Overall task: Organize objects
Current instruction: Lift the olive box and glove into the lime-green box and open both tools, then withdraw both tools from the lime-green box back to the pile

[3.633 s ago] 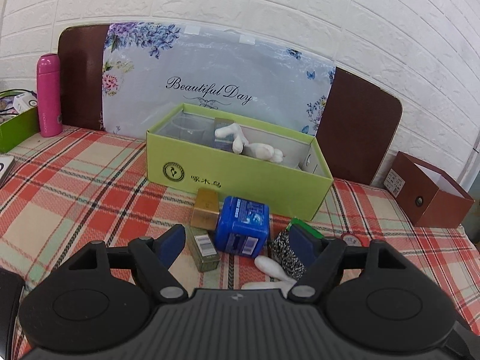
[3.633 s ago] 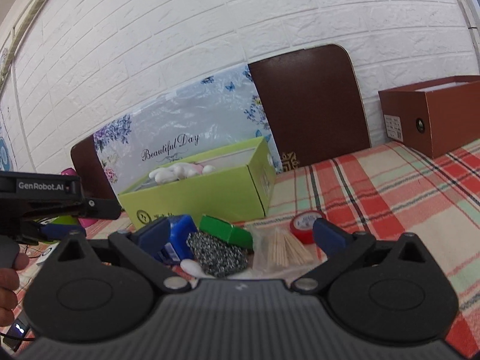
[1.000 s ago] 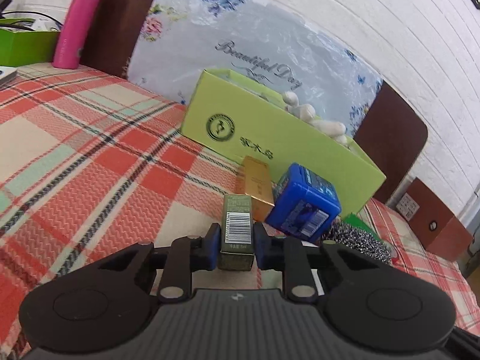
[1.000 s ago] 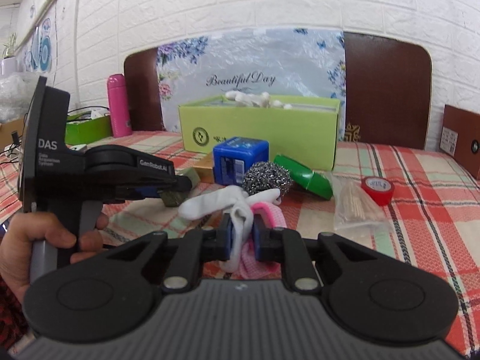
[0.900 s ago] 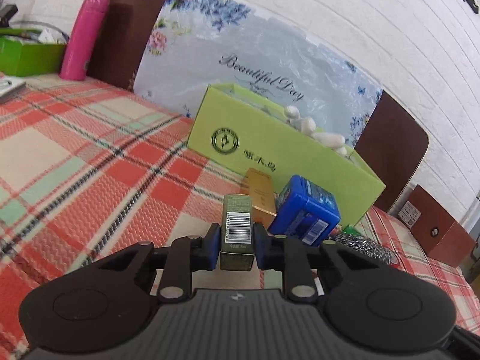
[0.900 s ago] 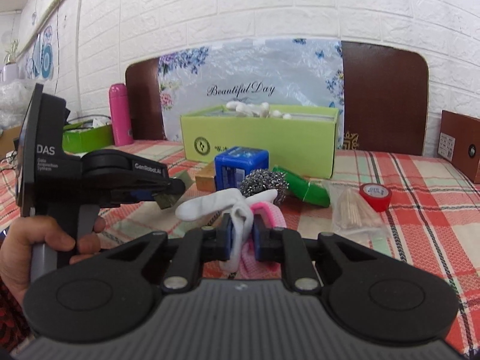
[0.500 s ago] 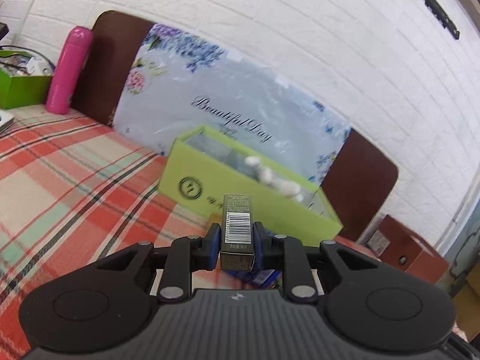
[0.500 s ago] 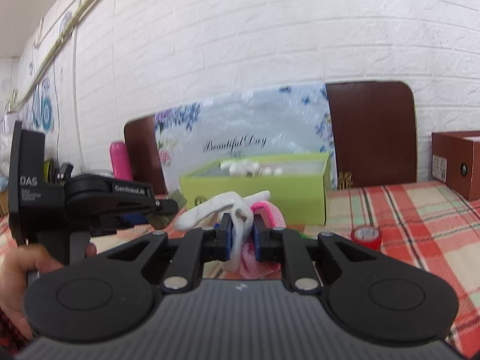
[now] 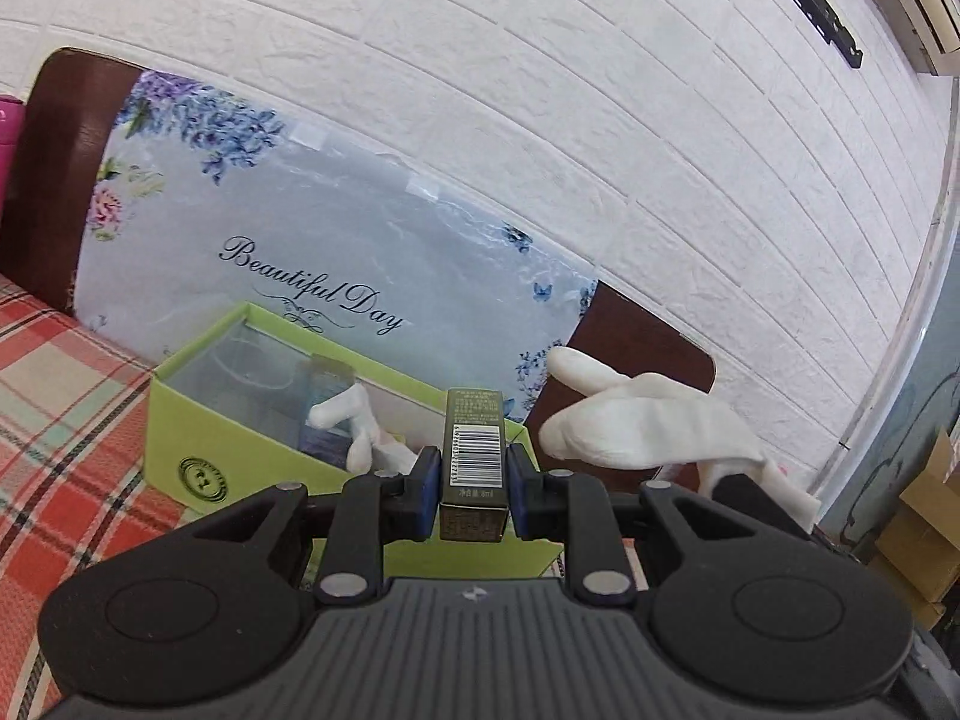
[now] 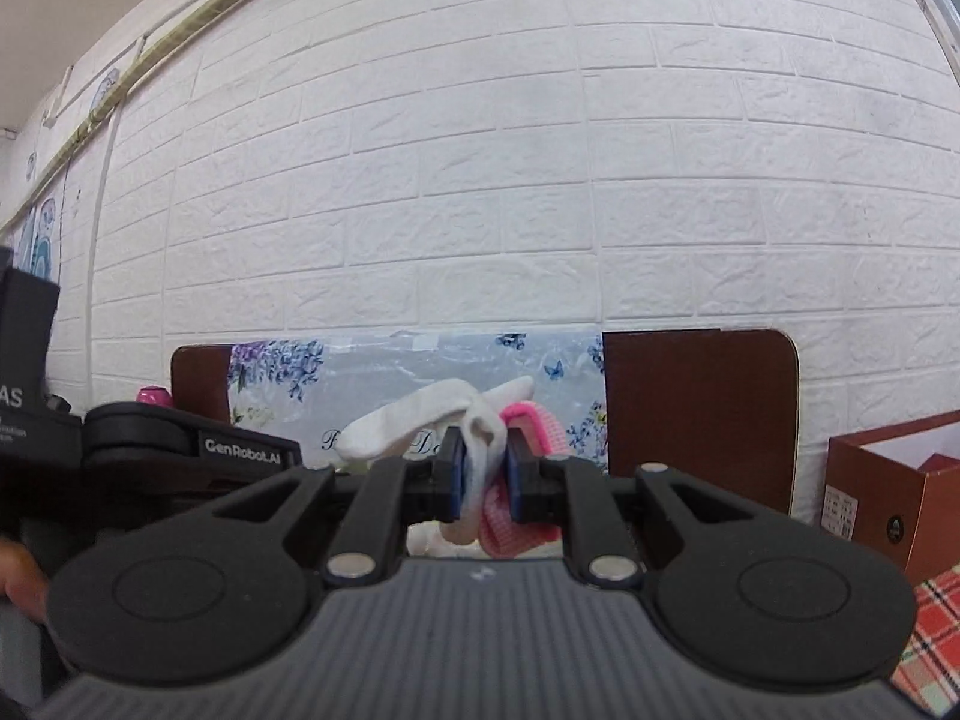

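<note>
Between the blue pads of our left hand-held gripper [image 9: 473, 483] stood a small olive-green cardboard carton with a barcode label [image 9: 472, 467], upright and clenched on both sides, lifted clear of the red-and-green plaid cloth on the table [image 9: 57, 420]. Just beyond and below that carton lay the open lime-green cardboard box [image 9: 234, 456], and inside it, ahead and to the left of the pads, we saw a white glove [image 9: 354, 420] resting beside some clear plastic. Behind the box leaned a pale floral board printed "Beautiful Day" [image 9: 312, 252] against the white brick wall [image 9: 480, 90]. To the right of the left hand-held gripper, near it and at about the same height, hung a white fabric glove with a pink patterned part [image 9: 648, 420], its fingers pointing left toward the carton.

That glove [image 10: 474, 450] was pinched in our right hand-held gripper [image 10: 483, 483], whose pads were clamped tight on the fabric, the white fingers sticking up and left and the pink part bulging right of the pads. Left of the right hand-held gripper we saw the black body of the left one, with a hand [image 10: 21, 576] at the frame's edge. Far to the right stood an open brown cardboard box [image 10: 888, 504].
</note>
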The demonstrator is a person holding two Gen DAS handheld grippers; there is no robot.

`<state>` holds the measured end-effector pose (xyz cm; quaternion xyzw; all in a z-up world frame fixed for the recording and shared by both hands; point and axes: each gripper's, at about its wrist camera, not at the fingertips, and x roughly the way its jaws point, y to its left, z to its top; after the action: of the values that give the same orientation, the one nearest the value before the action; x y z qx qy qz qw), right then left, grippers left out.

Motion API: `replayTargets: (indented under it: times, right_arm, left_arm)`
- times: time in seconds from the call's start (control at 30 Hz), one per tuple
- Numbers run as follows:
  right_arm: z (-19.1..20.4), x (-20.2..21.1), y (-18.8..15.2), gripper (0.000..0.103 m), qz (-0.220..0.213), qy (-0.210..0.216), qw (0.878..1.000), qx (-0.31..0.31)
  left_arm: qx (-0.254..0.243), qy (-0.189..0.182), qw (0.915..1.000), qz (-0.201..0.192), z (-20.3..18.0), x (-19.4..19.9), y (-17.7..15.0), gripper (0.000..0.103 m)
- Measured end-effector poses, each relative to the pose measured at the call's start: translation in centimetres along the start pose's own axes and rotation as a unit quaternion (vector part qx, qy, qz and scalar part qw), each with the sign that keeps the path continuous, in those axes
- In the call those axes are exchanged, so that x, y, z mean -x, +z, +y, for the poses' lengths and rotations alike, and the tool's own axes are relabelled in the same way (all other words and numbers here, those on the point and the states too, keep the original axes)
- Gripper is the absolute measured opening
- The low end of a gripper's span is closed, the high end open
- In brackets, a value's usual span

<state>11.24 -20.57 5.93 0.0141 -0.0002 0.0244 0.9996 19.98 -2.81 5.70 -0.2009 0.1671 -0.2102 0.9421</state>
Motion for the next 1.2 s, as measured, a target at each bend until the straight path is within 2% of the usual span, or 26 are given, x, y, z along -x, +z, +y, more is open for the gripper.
replayTargets:
  times: [0.13, 0.23, 0.37, 0.4, 0.43, 0.47, 0.5, 0.53, 0.57, 0.73, 0.93, 1.1, 1.2]
  right_arm:
    - [-1.3, -4.1, -0.9, 0.014, 0.018, -0.01, 1.0, -0.014]
    - [-2.2, -7.2, -1.9, 0.014, 0.034, -0.012, 0.999, -0.025]
    - [-2.7, -11.7, -3.5, 0.018, 0.072, 0.001, 0.997, -0.005]
    - [-2.7, -12.8, -4.0, 0.033, 0.093, 0.005, 0.996, 0.005]
    - [-2.8, -13.3, -4.5, 0.059, 0.1, 0.003, 0.995, 0.009]
    - [-2.9, -13.2, -5.1, 0.07, 0.091, -0.003, 0.996, 0.007]
    - [-3.0, -12.9, -5.7, 0.082, 0.076, -0.005, 0.997, 0.006]
    - [-3.1, -12.6, -6.1, 0.09, 0.068, -0.006, 0.998, 0.01]
    - [-3.0, -12.5, -6.4, 0.092, 0.066, -0.01, 0.998, 0.018]
    - [-3.1, -12.5, -7.1, 0.103, 0.076, -0.009, 0.997, 0.022]
    - [-3.6, -10.9, -6.0, 0.103, 0.078, -0.016, 0.997, 0.002]
    - [-3.9, -8.4, -5.7, 0.103, 0.091, -0.022, 0.995, -0.022]
    - [-4.0, -6.3, -5.9, 0.103, 0.103, -0.024, 0.994, -0.038]
  left_arm:
    - [-0.016, 0.001, 0.9998, -0.008, -0.5, -2.5, 1.6, 0.023]
    - [-0.006, -0.001, 0.9999, -0.01, -0.3, -4.8, 2.6, 0.023]
    - [-0.022, 0.001, 0.9997, -0.004, -0.1, -8.5, 2.8, 0.024]
    - [-0.031, 0.006, 0.9995, -0.007, 0.1, -9.2, 2.6, 0.027]
    - [-0.034, 0.021, 0.9992, -0.005, 0.2, -9.8, 2.4, 0.05]
    - [-0.032, 0.033, 0.9989, -0.005, 0.5, -10.1, 2.2, 0.075]
    - [-0.031, 0.036, 0.9988, -0.013, 0.7, -10.0, 1.9, 0.079]
    - [-0.033, 0.034, 0.9986, -0.025, 1.0, -9.8, 1.6, 0.079]
    - [-0.039, 0.036, 0.9983, -0.026, 1.1, -9.7, 1.5, 0.079]
    - [-0.034, 0.051, 0.9981, -0.008, 1.5, -9.9, 0.9, 0.08]
    - [-0.042, 0.066, 0.9969, 0.003, 1.0, -8.4, 0.3, 0.08]
    - [-0.038, 0.112, 0.9916, 0.053, 0.0, -6.8, 0.2, 0.08]
    - [-0.034, 0.121, 0.9895, 0.072, -0.3, -5.4, -0.3, 0.08]
